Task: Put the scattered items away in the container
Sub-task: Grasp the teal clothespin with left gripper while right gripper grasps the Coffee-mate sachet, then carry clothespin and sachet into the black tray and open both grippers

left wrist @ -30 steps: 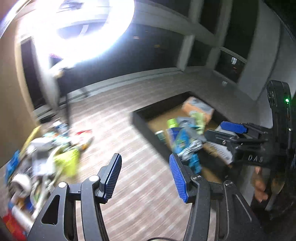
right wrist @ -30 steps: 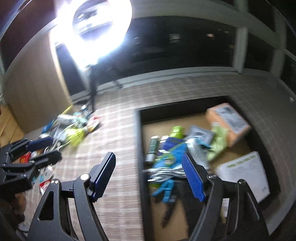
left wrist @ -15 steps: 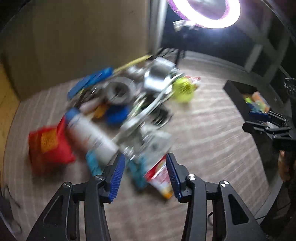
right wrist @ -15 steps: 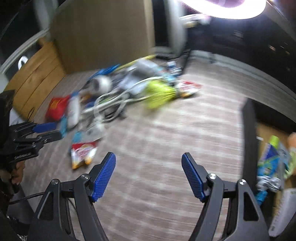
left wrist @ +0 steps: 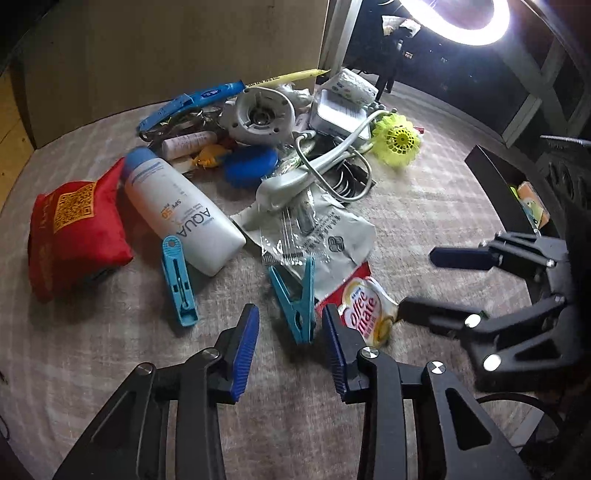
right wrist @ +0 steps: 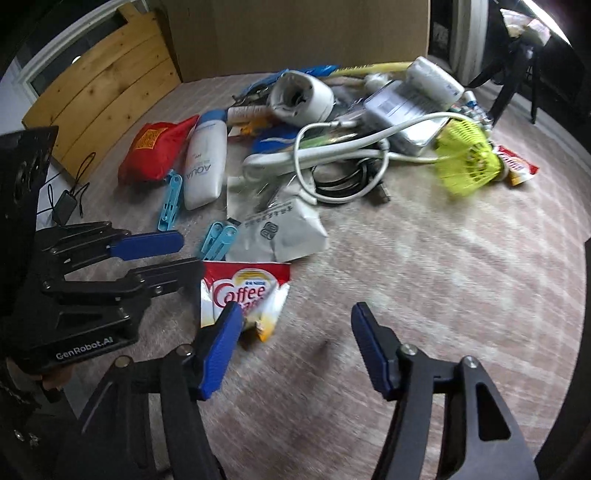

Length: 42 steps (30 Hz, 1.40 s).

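Note:
Scattered items lie in a pile on the carpet. My left gripper (left wrist: 290, 325) hovers over a teal clothespin (left wrist: 295, 299), which lies just ahead between its closing jaws, pads not touching it. My right gripper (right wrist: 295, 321) is closing too, with its left finger over the edge of a Coffee-mate sachet (right wrist: 243, 291) and mostly bare carpet between the fingers. The same sachet (left wrist: 365, 310) shows beside the left gripper's right finger. The black container (left wrist: 491, 184), with items inside, stands at the far right.
The pile holds a white sunscreen bottle (left wrist: 181, 210), a red pouch (left wrist: 77, 229), a second clothespin (left wrist: 179, 280), a grey foil bag (left wrist: 325, 236), a yellow fan (left wrist: 397, 140) and white cables. A wooden board (right wrist: 99, 81) and a ring light (left wrist: 454, 14) stand behind.
Both grippers swung away from the container to the pile and came down close over it. Both pairs of jaws have narrowed.

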{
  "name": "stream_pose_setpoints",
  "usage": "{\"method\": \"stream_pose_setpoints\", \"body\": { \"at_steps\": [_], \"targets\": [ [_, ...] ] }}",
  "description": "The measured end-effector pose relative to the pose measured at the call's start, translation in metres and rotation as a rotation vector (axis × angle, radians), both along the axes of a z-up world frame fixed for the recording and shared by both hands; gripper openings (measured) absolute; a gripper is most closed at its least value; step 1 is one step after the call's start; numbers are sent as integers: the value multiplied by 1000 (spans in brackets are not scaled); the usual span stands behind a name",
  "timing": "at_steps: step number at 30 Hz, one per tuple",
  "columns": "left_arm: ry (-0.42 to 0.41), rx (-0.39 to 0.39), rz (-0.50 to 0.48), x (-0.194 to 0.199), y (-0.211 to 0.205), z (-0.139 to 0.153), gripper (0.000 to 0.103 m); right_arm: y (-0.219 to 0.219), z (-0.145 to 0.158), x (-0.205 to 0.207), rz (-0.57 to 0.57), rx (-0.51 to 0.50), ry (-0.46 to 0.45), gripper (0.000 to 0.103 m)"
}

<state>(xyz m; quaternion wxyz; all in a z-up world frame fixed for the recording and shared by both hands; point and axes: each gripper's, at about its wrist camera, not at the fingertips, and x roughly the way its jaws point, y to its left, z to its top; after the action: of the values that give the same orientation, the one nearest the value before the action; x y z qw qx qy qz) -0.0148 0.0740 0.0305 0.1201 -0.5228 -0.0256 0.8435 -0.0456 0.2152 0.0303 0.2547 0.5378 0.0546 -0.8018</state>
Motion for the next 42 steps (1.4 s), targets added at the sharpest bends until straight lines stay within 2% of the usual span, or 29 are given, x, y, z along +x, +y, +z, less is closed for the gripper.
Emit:
{"method": "stream_pose_setpoints", "body": {
  "at_steps": [9,15,19,25,34,42],
  "targets": [
    [-19,5,-3,-13,2,-9,33,-10,-9,0,15,1,-23,51],
    [-24,-1,-5,-13,5,-12,32,-11,-8,0,21,12,-14,39],
    [-19,-7,1,-10,6,-12,32,-11,-8,1,28,14,-16,25],
    [-10,-16,19,-10,5,-14,24,-7,-8,0,13,12,-19,20],
    [10,-22,49,-6,3,-14,23,4,-6,5,-15,9,-23,15],
    [55,-27,74,2,-4,0,23,19,5,0,-47,-4,-17,13]
  ]
}}
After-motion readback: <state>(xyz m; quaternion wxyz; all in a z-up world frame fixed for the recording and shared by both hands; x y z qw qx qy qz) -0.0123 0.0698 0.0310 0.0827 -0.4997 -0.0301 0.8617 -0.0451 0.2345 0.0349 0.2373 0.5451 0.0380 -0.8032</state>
